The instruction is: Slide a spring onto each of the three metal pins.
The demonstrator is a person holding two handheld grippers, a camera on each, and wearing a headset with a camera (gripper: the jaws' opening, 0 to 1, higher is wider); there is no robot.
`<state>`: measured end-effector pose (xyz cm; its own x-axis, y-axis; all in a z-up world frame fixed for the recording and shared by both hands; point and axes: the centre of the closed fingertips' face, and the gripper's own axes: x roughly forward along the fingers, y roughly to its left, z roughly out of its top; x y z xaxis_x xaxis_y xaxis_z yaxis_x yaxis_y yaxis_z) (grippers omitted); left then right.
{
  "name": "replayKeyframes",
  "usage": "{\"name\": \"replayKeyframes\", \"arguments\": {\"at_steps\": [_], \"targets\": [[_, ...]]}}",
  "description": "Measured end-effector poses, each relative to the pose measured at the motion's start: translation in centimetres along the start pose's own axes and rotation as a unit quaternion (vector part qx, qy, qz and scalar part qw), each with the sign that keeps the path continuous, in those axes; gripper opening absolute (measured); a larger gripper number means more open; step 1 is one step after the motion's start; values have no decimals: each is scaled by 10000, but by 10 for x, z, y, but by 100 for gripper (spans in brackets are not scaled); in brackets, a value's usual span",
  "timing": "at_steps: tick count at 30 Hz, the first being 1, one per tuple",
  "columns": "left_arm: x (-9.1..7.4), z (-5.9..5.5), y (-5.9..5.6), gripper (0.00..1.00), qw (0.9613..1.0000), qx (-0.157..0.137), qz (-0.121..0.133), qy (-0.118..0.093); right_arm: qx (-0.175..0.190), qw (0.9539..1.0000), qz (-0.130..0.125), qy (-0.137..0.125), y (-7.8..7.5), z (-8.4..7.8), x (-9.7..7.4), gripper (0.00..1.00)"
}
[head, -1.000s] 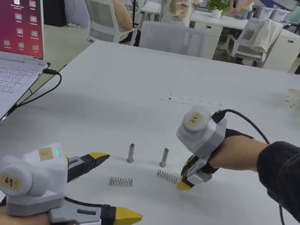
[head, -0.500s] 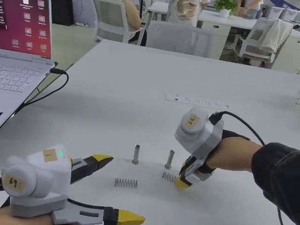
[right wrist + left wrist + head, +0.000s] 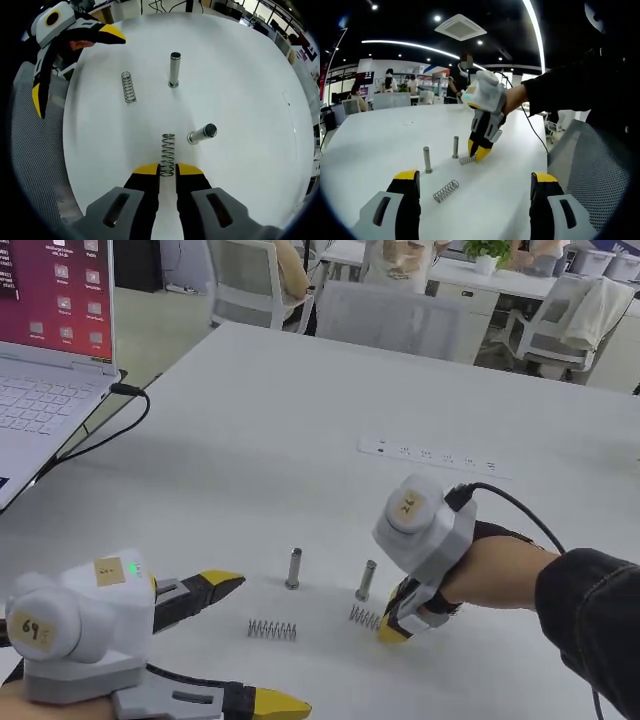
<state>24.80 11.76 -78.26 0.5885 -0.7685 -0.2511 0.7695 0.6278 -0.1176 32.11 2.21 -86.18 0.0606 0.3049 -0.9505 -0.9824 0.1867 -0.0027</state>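
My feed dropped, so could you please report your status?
Right gripper shut on near spring. Left gripper open, hovering. Both pins bare; second spring loose. Nothing blocking.

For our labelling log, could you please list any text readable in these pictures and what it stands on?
"69": round sticker on the left gripper.
Top sticker on the right gripper: blurred, unreadable.
Laptop screen: icon labels too small to read.

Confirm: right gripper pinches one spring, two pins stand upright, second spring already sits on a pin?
No. The second spring lies flat on the table, on no pin; the right gripper view shows both pins bare. The rest holds: the right gripper pinches the first spring.
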Motion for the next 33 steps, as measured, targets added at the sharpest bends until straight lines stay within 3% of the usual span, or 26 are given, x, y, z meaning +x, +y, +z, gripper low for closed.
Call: {"name": "replayKeyframes", "arguments": {"at_steps": [8,14,24,33], "targets": [[0,0,-2,87,10000,17,-12,13,-188,9997,-137,-41,-1,0,-1,8],[0,2,-4,84,10000,41,-55,8,-240,9997,-57,-62,7,-2,-12,8],[7,7,-17,77,9995,148,-288,23,-578,9978,280,-175,36,-1,-40,8],[12,9,-32,57,9979,125,-639,27,-946,9935,582,-255,65,8,-54,8]]}}
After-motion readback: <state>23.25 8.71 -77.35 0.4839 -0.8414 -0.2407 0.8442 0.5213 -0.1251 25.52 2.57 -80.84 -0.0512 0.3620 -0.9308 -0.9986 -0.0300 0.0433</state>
